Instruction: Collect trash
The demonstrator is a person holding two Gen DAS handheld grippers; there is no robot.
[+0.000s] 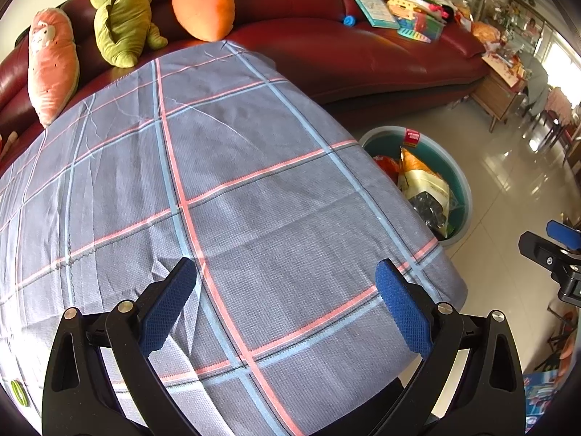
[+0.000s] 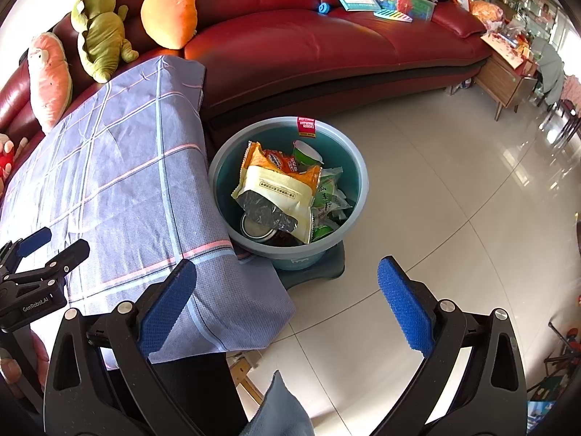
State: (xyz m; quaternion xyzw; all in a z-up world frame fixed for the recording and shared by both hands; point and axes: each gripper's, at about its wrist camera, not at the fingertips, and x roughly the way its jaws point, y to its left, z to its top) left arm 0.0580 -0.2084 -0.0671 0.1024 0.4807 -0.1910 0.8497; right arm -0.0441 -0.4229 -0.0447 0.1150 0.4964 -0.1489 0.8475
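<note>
Left gripper (image 1: 287, 272): blue textured pads spread wide, nothing between them, over the near part of the tablecloth; its black body reads "GenRobot.AI" in the right wrist view.
Right gripper (image 2: 287, 272): pads spread apart and bare, above floor tiles (image 2: 417, 218) near the cloth's hanging corner.
Tablecloth (image 1: 218, 189): grey woven fabric with pink and pale blue grid lines, creased, draping over the table's right edge.
Basin (image 2: 357, 167): round teal plastic tub on the floor just right of the table, red label on its far rim, writing too small to read.
Trash: cream snack bag (image 2: 279, 189), orange wrapper (image 2: 279, 160), green packet (image 2: 328, 196) printed with Chinese characters, metal can (image 2: 258, 230), all inside the basin.
Open room: glossy pale tiles right of the basin.
Sofa (image 2: 308, 47): dark red leather, far side, with carrot plush (image 2: 169, 11) and green plush (image 2: 101, 40).
</note>
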